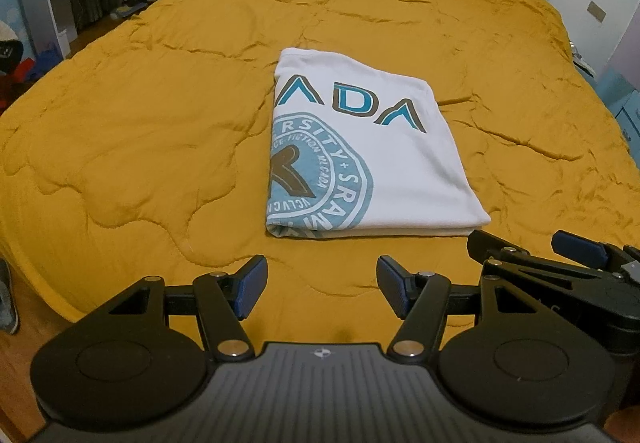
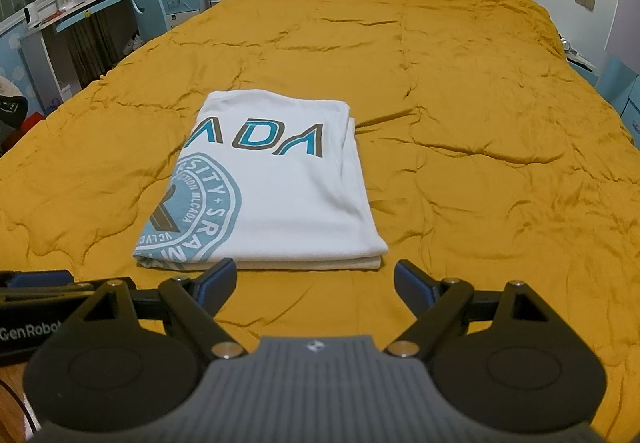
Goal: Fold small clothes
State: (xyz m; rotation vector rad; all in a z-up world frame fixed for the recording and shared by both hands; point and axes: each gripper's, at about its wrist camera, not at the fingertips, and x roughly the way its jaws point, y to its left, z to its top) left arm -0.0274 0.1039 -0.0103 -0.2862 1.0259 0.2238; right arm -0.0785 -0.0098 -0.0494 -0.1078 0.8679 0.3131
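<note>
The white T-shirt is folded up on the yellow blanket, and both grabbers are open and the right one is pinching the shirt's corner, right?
Almost. The right gripper is not pinching anything: in the right wrist view its open jaws sit just short of the white T-shirt, not touching it. The rest holds: the shirt lies folded on the yellow blanket, and the left gripper is open too.

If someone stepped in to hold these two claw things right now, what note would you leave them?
Left gripper: open, empty, hovering over the yellow quilt just short of the shirt.
Right gripper: open, empty, beside the left one, at the shirt's near edge.
White T-shirt: lies on the quilt, folded into a compact rectangle, print facing up.
Done: this shirt looks folded.
Left: perhaps tidy the layered near edge; no other clothes are in view.
</note>
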